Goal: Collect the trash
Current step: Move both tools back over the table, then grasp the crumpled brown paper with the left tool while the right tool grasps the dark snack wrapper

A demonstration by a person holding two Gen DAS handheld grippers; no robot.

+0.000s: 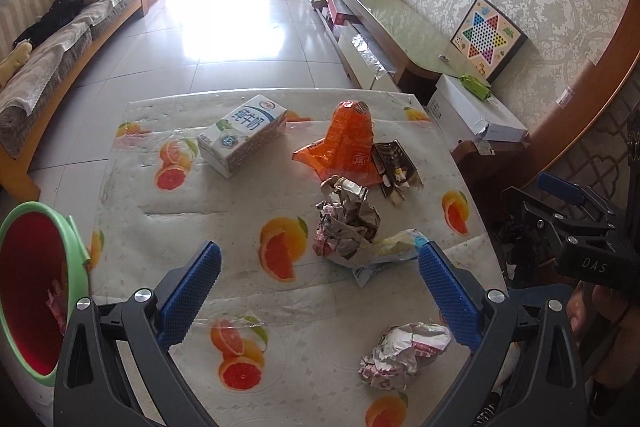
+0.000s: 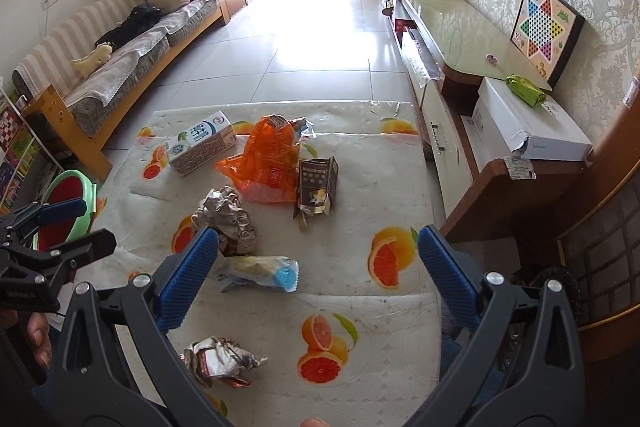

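Trash lies on a table with a fruit-print cloth (image 1: 224, 211) (image 2: 380, 187): a milk carton (image 1: 242, 134) (image 2: 200, 146), an orange plastic bag (image 1: 344, 143) (image 2: 268, 159), a dark torn packet (image 1: 396, 163) (image 2: 318, 187), a crumpled foil wad (image 1: 346, 223) (image 2: 228, 217), a blue-ended wrapper (image 1: 394, 247) (image 2: 264, 271) and a nearer crumpled wrapper (image 1: 404, 353) (image 2: 218, 361). A green-rimmed red bin (image 1: 32, 291) (image 2: 68, 205) stands at the left table edge. My left gripper (image 1: 320, 263) hangs open above the foil wad and wrapper, holding nothing. My right gripper (image 2: 318, 247) is open too, above the blue-ended wrapper.
A sofa (image 1: 60, 39) (image 2: 120, 39) lines the left wall. A long glass-topped cabinet (image 1: 392, 27) (image 2: 460, 27) with a white box (image 1: 472, 111) (image 2: 528, 123) and a checkers board (image 1: 488, 37) (image 2: 546, 23) runs along the right. Tiled floor (image 1: 240, 27) stretches beyond the table.
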